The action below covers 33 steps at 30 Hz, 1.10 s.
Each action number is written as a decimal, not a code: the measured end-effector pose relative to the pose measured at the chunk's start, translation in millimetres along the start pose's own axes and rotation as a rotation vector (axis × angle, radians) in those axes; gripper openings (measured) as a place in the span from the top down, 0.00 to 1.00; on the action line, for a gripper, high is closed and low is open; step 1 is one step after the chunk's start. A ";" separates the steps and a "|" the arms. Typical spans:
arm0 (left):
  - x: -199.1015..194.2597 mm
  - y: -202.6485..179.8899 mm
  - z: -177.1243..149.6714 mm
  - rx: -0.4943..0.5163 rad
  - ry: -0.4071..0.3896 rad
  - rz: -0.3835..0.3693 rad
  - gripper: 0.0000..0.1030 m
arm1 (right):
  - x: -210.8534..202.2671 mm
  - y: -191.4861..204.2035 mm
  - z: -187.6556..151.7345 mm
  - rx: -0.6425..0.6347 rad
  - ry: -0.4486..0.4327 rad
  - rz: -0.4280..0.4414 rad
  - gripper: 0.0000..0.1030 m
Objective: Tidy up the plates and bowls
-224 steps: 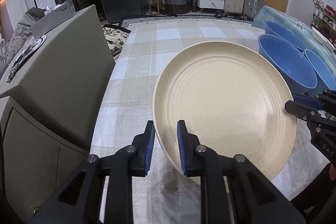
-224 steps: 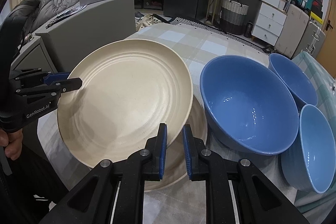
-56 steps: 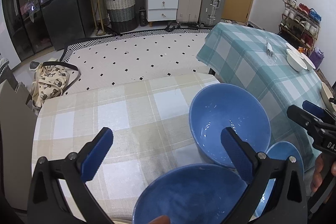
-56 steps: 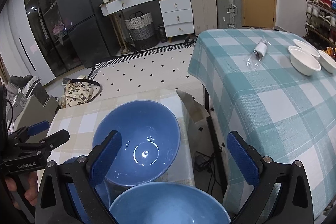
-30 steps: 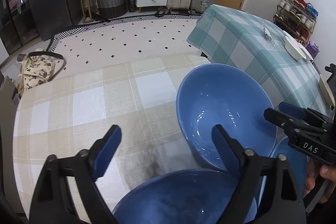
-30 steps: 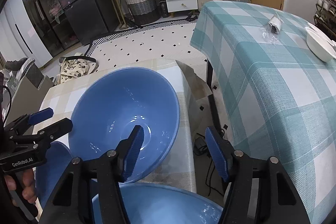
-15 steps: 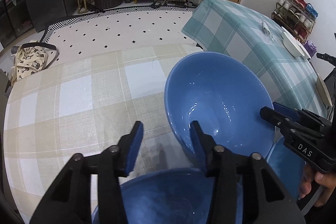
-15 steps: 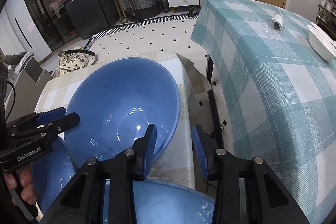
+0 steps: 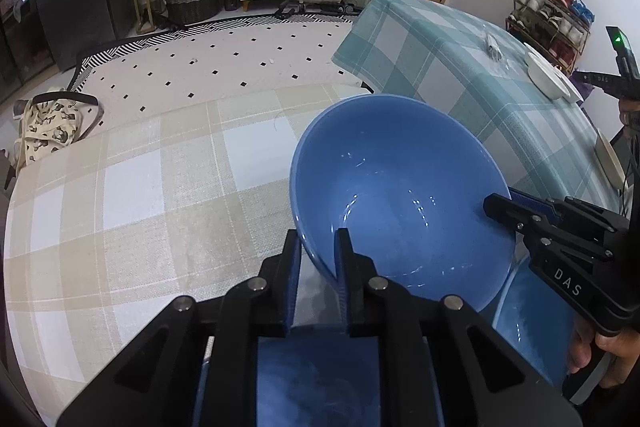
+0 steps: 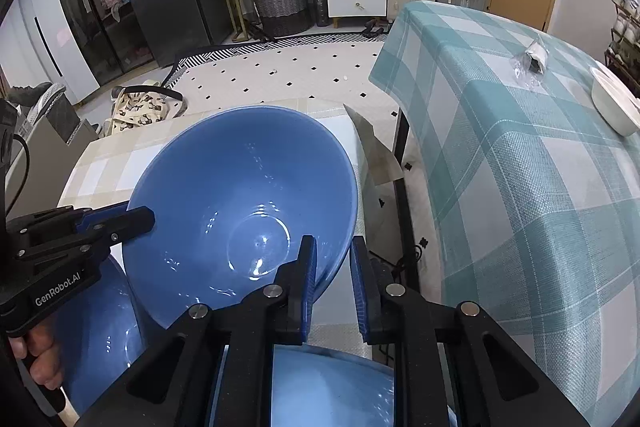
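1. Plainly, the large blue bowl [image 9: 400,195] sits tilted over the beige-checked bench [image 9: 140,195], its rim caught on two sides; the left hand-held gripper [image 9: 316,259] is clamped on the rim at about 7 o'clock in its own view; the right hand-held gripper [image 10: 332,267] has the opposite rim between its jaws, which are closing on it.
2. Risk: both grips bite only a thin, glossy lip; if one hand lifts ahead of the other, the bowl may twist out and drop.
3. Risk: two more blue bowls crowd close, a near bowl [image 10: 328,387] at 6 o'clock and a side bowl [image 9: 532,323] at 4 o'clock of the left view; a low swing may knock them.
4. Risk: the bench edge lies just beyond the bowl at 3 o'clock in the right view; a slip that way means the floor.
5. Hidden: the bowl's base, so I cannot tell whether it rests on the cloth; the near bowl is covered by gripper bodies; the white dish [image 10: 612,103] on the teal table is cut off.
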State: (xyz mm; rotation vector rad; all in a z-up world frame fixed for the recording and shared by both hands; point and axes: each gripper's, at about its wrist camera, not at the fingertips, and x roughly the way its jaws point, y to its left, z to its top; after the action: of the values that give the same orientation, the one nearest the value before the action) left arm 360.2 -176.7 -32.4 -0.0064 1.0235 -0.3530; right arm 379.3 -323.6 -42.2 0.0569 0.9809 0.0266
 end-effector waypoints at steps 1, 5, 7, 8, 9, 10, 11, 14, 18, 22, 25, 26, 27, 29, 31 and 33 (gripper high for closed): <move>-0.3 0.6 0.5 -0.002 0.000 -0.001 0.86 | -0.1 0.7 -0.4 -0.002 -0.002 -0.001 0.83; -0.2 0.6 0.3 0.002 -0.004 0.003 0.86 | -0.6 1.2 -0.7 -0.007 -0.007 -0.002 0.84; 0.4 0.3 0.1 0.001 -0.003 0.004 0.86 | -1.6 1.6 -0.3 -0.007 -0.012 -0.003 0.83; 0.3 0.3 0.1 0.002 -0.003 0.006 0.86 | -2.3 1.7 -0.4 -0.008 -0.015 -0.004 0.83; 0.2 -0.2 0.3 0.002 -0.004 0.008 0.86 | -3.2 2.3 -0.3 -0.012 -0.021 -0.005 0.83; -0.6 -0.4 0.4 0.004 -0.008 0.011 0.87 | -4.4 3.0 -0.2 -0.015 -0.027 -0.006 0.83; -1.3 -0.7 0.5 0.006 -0.011 0.012 0.87 | -5.4 3.2 0.1 -0.017 -0.031 -0.006 0.83; -3.4 -0.4 0.9 0.005 -0.019 0.010 0.87 | -7.2 3.2 -0.3 -0.015 -0.037 -0.005 0.83; -5.8 -0.7 1.5 -0.003 -0.030 0.013 0.87 | -9.5 4.1 -0.1 -0.016 -0.048 -0.007 0.84; -12.9 -3.6 2.7 0.001 -0.051 0.020 0.87 | -17.5 4.8 1.1 -0.014 -0.077 -0.009 0.84; -21.2 -4.9 4.4 0.001 -0.071 0.016 0.87 | -25.4 4.6 2.8 -0.013 -0.106 -0.005 0.83; -24.0 -5.0 5.6 0.001 -0.077 0.014 0.87 | -27.3 4.2 3.7 -0.011 -0.112 -0.002 0.84; -26.3 -5.4 6.7 0.002 -0.080 0.014 0.87 | -29.0 4.0 4.3 -0.010 -0.118 -0.001 0.83; -31.0 -5.8 8.1 0.005 -0.087 0.015 0.87 | -33.3 4.6 5.0 -0.013 -0.132 0.001 0.83; -34.9 -6.3 8.6 0.005 -0.093 0.016 0.87 | -37.7 5.8 5.8 -0.016 -0.142 0.003 0.83; -39.4 -6.9 9.0 0.006 -0.098 0.018 0.87 | -42.9 6.8 5.8 -0.018 -0.150 0.004 0.83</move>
State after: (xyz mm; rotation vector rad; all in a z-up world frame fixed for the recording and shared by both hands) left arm 347.3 -173.1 6.3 -0.0092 0.9246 -0.3364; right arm 360.3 -319.2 -3.0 0.0441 0.8303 0.0345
